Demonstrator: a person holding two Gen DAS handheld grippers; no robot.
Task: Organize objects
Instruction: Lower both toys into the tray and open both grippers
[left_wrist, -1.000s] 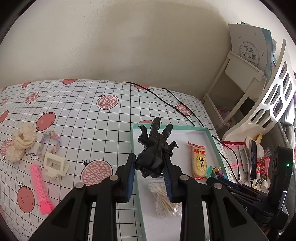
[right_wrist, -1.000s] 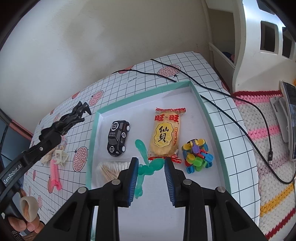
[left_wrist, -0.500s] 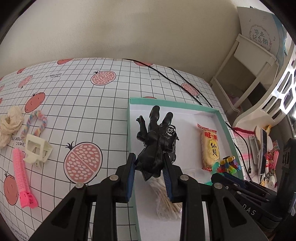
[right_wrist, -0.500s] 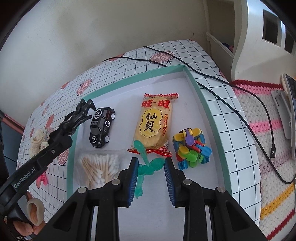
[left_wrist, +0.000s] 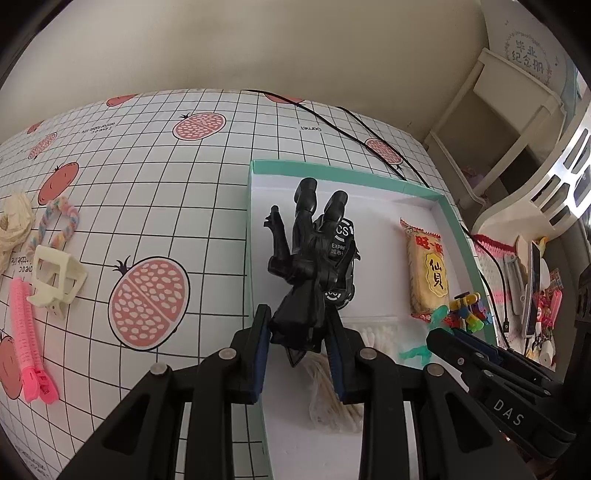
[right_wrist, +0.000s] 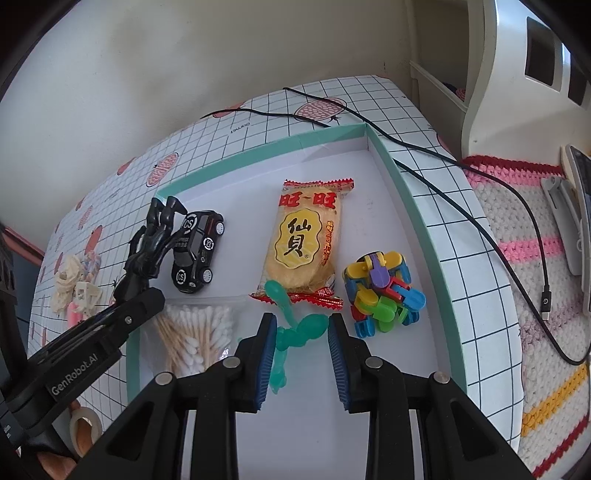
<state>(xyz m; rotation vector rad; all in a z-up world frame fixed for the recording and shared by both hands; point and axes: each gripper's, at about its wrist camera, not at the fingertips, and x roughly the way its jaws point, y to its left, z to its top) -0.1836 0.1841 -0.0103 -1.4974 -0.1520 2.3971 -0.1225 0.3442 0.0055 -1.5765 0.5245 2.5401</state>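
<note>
Left wrist view. The left gripper (left_wrist: 298, 334) has its jaws pinched on a black toy figure (left_wrist: 306, 273), held above the left part of a teal-rimmed tray (left_wrist: 456, 218). The figure hides most of a black toy car (left_wrist: 341, 258) lying in the tray behind it. A bag of cotton swabs (left_wrist: 332, 384) lies under the jaws, and a rice cracker packet (left_wrist: 428, 273) lies to the right, with a cluster of coloured plastic clips (left_wrist: 467, 310) near it. The right gripper enters from the right, a green toy figure (left_wrist: 417, 350) at its tip. On the grid-patterned tablecloth (left_wrist: 166, 184), well left of the tray, lie a cream hair claw (left_wrist: 55, 282), a pink hair roller (left_wrist: 27, 339), a pastel braided hair tie (left_wrist: 59, 221) and a cream scrunchie (left_wrist: 14, 218). A black cable (left_wrist: 332, 110) crosses the cloth behind the tray.

Right wrist view. The right gripper (right_wrist: 302, 338) has the green toy figure between its spread pads; whether both pads press on it cannot be told. The toy car, fully visible here, sits just beside the black figure. Only this view shows a crocheted striped mat (right_wrist: 524, 258), the cable's plug lying on it, and a roll of tape (right_wrist: 85, 428) at the lower left.
</note>
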